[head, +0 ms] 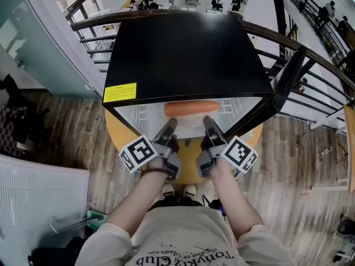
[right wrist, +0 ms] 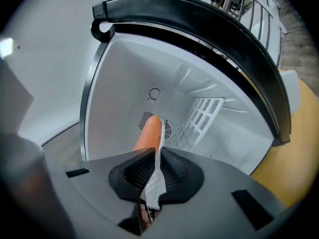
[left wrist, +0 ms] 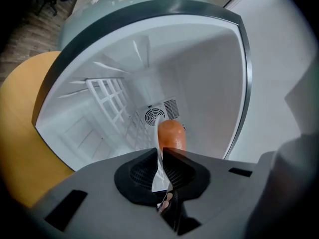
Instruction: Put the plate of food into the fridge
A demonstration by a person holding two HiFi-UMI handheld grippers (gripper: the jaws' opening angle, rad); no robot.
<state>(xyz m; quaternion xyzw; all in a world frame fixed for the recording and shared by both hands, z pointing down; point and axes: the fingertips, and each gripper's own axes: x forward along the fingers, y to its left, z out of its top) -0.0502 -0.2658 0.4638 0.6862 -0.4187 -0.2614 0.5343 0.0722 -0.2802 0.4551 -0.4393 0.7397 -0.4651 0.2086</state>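
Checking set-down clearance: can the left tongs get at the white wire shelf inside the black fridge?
Probably yes. The black fridge stands open and nothing lies between the left tongs and the white wire shelf, though they are shut on the rim of the white plate.

A round orange-yellow table top (head: 115, 132) stood on a floor of grey-brown wooden planks (head: 66, 134). A black box-shaped mini fridge (head: 183, 49) with a white interior sat directly on the table and covered most of it. Only a narrow band of the top showed bare along its left and near edges, beside the fridge's open front.
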